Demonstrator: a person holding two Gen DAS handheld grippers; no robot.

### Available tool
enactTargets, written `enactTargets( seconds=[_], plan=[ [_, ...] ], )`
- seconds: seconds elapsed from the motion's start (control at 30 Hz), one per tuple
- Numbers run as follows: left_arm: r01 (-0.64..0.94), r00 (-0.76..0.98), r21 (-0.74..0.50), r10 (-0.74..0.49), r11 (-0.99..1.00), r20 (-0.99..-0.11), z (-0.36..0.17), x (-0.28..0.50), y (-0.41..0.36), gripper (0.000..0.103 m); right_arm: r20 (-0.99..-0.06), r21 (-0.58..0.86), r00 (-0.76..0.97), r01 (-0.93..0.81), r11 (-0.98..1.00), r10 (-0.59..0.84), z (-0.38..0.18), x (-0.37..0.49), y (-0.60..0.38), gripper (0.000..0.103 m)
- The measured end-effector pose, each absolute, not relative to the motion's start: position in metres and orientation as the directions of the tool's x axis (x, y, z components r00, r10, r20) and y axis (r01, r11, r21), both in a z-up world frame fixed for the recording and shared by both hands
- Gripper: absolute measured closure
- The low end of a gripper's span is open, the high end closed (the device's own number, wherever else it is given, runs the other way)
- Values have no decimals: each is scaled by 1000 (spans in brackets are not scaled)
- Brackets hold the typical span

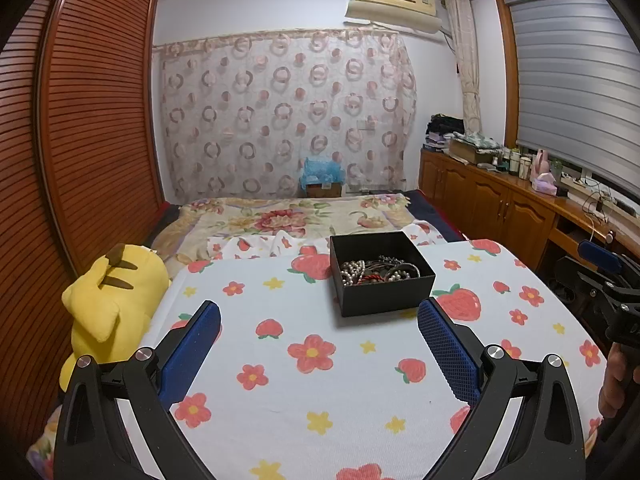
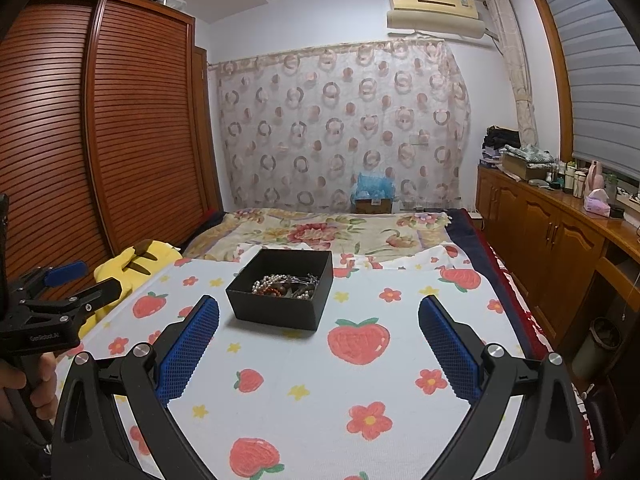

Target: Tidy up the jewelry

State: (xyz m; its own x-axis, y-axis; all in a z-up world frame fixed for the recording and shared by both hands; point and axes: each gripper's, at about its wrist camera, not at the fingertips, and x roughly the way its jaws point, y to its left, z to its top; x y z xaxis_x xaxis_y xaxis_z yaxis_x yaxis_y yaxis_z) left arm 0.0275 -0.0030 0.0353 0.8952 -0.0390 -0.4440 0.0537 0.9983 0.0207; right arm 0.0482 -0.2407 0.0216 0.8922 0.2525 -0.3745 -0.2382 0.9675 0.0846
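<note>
A flat tabletop (image 1: 320,380) with a strawberry cloth sits over the bed (image 1: 280,216). A black box (image 1: 380,276) stands on it, and the jewelry (image 1: 376,270) lies inside in one tangled pile. That fits tidying done or sorting yet to come. The left tongs (image 1: 320,344) and right tongs (image 2: 320,340) are wide open and hold nothing. Only the left view shows the whole yellow plush toy (image 1: 108,304).

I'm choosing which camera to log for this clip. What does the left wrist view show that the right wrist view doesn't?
Only the left wrist view shows the whole yellow plush toy beside the cloth and the right gripper at its edge. Only the right wrist view shows the left gripper and a bin by the cabinets. Both show the black box of jewelry on the strawberry cloth.
</note>
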Motion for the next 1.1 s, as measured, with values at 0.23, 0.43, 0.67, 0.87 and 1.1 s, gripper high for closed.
enactTargets(
  seconds=[0.23, 0.43, 0.67, 0.87, 1.1],
  plan=[
    [56, 895, 20, -41, 998, -445, 32, 24, -5, 8, -379, 81, 891, -237, 968, 250, 17, 48, -237, 2],
    [55, 895, 22, -40, 998, -444, 32, 23, -6, 8, -379, 81, 892, -236, 968, 248, 15, 48, -236, 2],
    [55, 895, 21, -40, 998, -444, 32, 24, -6, 8, -379, 81, 891, -237, 968, 249, 15, 49, -236, 2],
    [56, 895, 21, -40, 998, -445, 32, 24, -6, 8, -380, 82, 891, -235, 969, 248, 15, 48, -236, 2],
    [58, 893, 17, -44, 998, -447, 31, 25, -6, 8, -375, 80, 894, -231, 970, 245, 12, 48, -235, 2]
  ],
)
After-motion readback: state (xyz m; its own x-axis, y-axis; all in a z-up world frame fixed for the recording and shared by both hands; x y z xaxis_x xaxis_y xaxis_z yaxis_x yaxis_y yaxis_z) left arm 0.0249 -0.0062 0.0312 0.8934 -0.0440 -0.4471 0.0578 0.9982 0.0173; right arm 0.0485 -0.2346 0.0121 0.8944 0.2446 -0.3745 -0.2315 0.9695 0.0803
